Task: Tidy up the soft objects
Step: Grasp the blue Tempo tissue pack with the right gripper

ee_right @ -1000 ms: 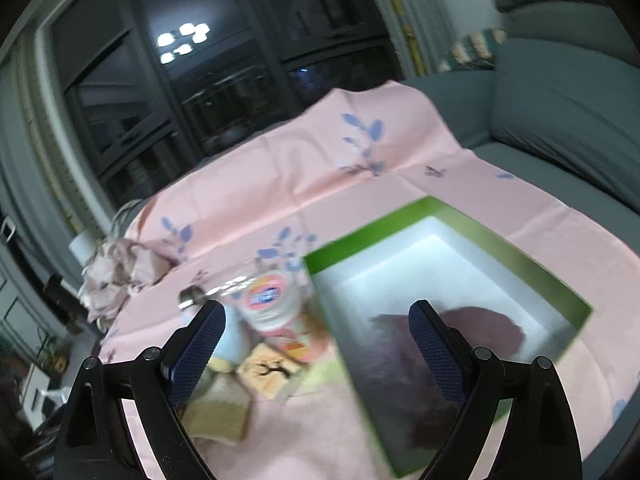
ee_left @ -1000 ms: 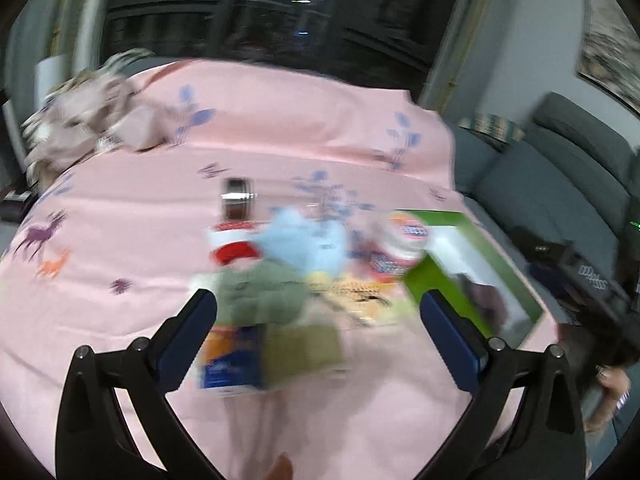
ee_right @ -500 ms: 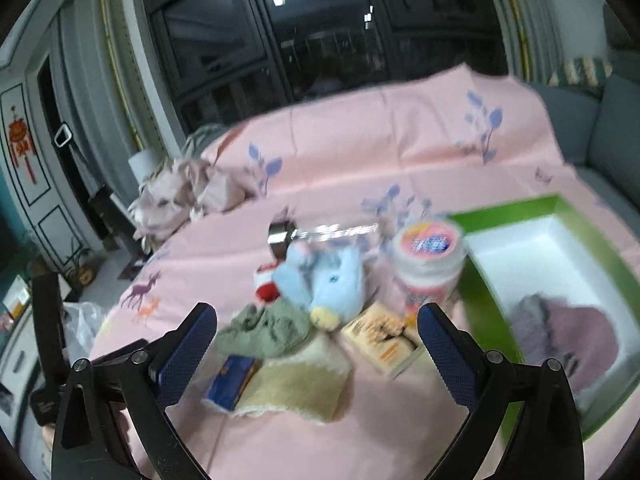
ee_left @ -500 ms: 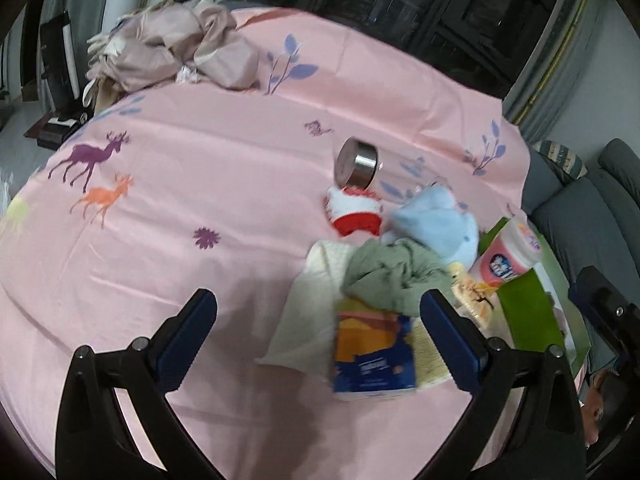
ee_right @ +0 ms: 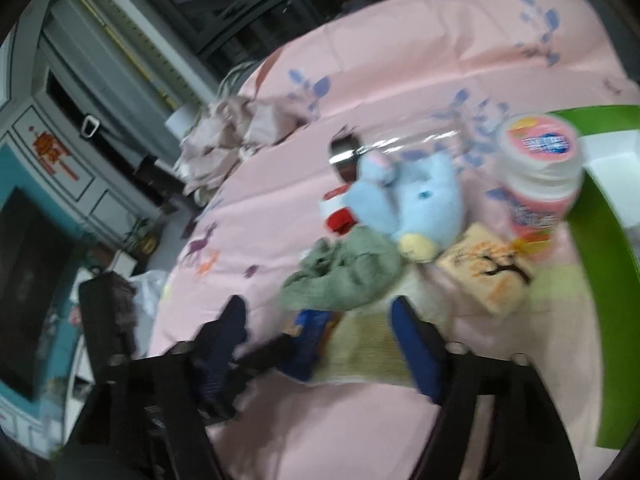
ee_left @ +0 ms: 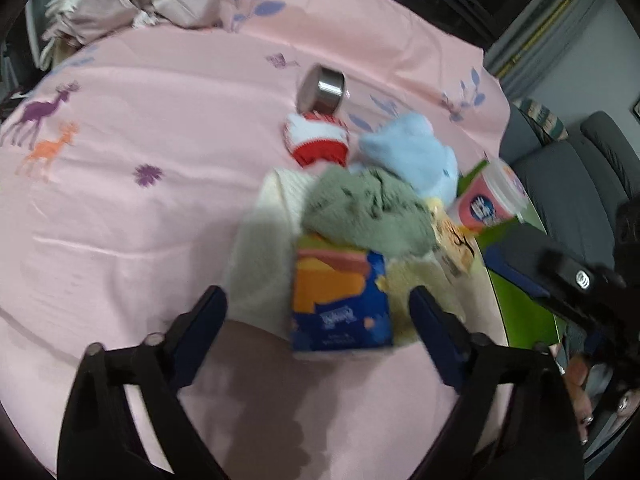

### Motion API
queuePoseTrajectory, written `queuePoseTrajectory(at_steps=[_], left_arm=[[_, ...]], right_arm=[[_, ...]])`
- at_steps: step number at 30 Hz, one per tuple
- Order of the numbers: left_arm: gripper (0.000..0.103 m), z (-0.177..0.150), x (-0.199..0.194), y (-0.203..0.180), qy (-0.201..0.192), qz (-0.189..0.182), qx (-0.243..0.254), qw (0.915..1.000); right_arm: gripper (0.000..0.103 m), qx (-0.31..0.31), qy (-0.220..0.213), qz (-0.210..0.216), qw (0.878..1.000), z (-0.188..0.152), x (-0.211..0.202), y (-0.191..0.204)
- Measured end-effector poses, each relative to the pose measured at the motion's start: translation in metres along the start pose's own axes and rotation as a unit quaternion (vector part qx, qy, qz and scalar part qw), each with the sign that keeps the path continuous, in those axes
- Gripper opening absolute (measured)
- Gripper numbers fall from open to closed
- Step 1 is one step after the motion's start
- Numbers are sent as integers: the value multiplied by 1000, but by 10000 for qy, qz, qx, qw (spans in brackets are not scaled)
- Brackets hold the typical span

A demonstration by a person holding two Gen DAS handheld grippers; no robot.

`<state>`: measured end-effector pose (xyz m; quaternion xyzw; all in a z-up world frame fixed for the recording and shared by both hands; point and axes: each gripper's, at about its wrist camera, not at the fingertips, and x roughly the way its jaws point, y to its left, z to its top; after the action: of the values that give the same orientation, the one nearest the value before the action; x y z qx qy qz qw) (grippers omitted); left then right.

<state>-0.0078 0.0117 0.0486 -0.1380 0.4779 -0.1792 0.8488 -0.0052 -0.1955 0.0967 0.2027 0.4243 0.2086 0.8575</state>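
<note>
- Dark windows (ee_right: pixel 256 12) behind the table — night outside, grey frames.
- Grey sofa (ee_left: pixel 580 184) at the right of the table.
- Teal cabinet (ee_right: pixel 24 184) with white panels and a red ornament (ee_right: pixel 50 152).

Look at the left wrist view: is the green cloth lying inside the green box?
No. The green cloth is heaped on the pink tablecloth among the other items, left of the green box.
</note>
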Motion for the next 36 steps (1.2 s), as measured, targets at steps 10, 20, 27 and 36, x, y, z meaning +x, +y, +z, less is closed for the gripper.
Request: queuePoseTrajectory(at_steps=[10, 20, 27, 36], left_arm=[[52, -5, 16, -2, 325, -184, -34, 9993], [50, -8, 19, -6, 283, -3, 75, 9996], [50, -8, 8, -18, -17, 210, 358, 9991], [50, -9, -15, -33, -573, 294, 680, 9956]], right_arm=[[48, -193, 1200, 50, 9926, 2, 57, 20], [48, 5, 1377, 304, 9900, -12, 77, 2], [48, -220, 1123, 400, 9926, -13, 65, 10], [48, -527, 618, 447, 9957, -12, 38, 26]])
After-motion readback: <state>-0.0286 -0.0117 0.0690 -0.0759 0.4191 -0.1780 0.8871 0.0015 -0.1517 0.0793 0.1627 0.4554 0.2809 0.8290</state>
